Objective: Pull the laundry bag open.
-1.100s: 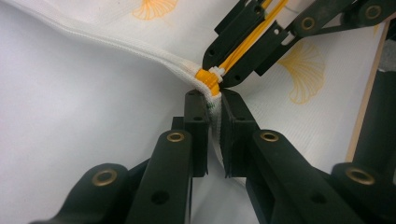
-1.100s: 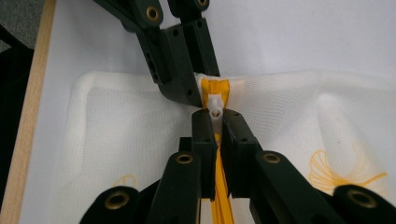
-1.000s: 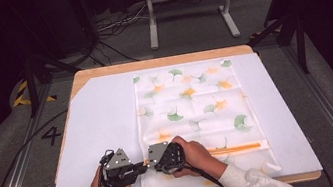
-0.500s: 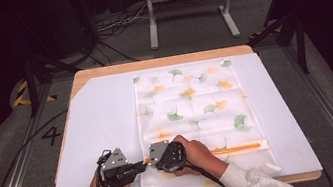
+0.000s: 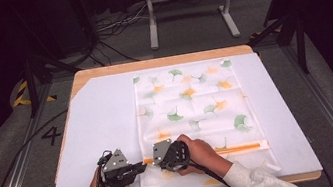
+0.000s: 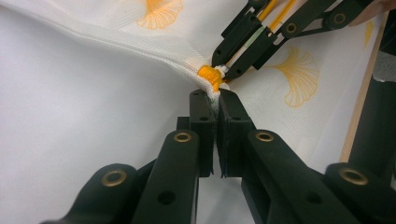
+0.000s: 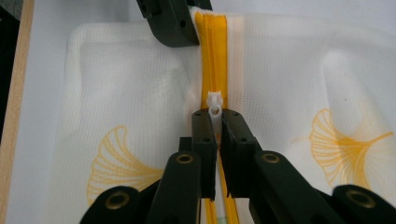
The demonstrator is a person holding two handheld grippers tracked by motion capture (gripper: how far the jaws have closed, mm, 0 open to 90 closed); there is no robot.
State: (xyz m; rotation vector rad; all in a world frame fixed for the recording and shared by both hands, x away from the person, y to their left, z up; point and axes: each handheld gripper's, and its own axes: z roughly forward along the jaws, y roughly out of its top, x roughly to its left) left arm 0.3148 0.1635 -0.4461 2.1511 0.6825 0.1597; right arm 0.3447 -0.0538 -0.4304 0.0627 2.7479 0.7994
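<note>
Since a second ago almost nothing has shifted, so we read the grips as set and the zipper ready to pull. Our left gripper (image 6: 212, 100) pinches the near-left end of the mesh bag (image 5: 191, 102); our right gripper (image 7: 215, 122) pinches the white zipper pull (image 7: 214, 108).

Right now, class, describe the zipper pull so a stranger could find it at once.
On the white table lies a mesh bag printed with ginkgo leaves. Along its near edge runs an orange zipper. The zipper pull is the small white tab on it, pinched by the right hand-held gripper.
</note>
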